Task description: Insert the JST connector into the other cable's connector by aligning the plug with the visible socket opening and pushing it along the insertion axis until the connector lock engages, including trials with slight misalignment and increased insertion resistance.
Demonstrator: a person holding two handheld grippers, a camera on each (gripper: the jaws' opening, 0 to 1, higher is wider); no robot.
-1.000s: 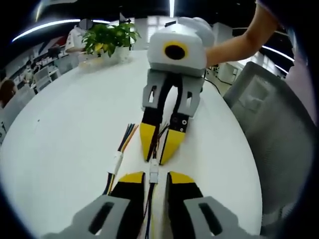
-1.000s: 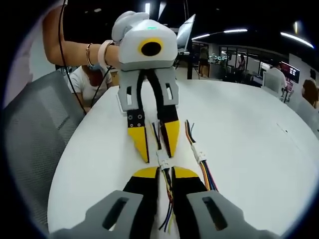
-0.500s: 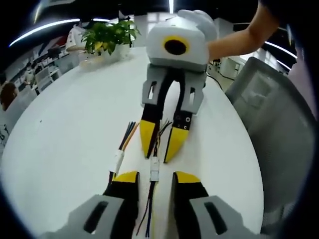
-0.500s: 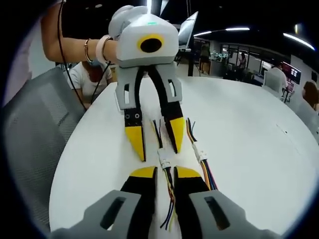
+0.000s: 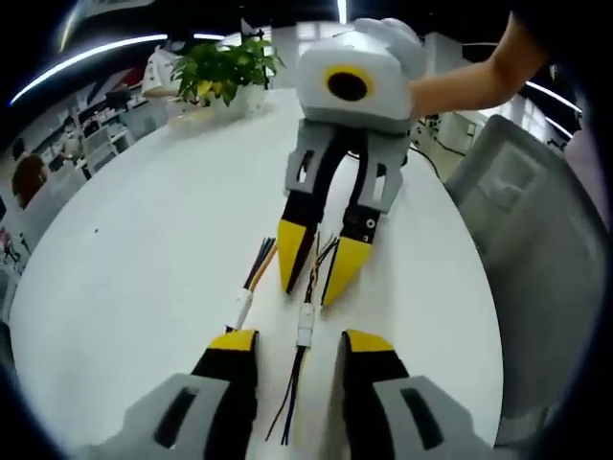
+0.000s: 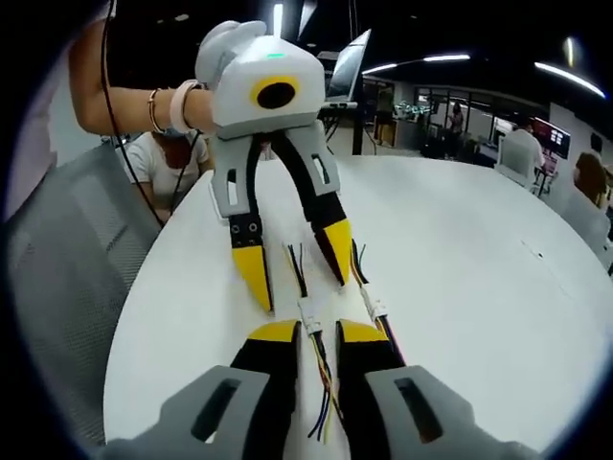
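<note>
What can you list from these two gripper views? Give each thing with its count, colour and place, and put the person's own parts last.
Table: one, white, round, under everything.
Joined cable: one, white connector with dark and coloured wires, lying on the table between the two grippers.
Spare cable: one, white connector with multicoloured wires, beside the joined cable.
Plant: one, green, at the table's far edge in the left gripper view.
Chair: one, grey mesh, beside the table.
Laptop: one, dark, beyond the table in the right gripper view.
Left gripper: one, grey and black with yellow tips, open astride the joined cable.
Right gripper: same colours, open over the cable's other end.
Arm: bare, holding the right gripper.
</note>
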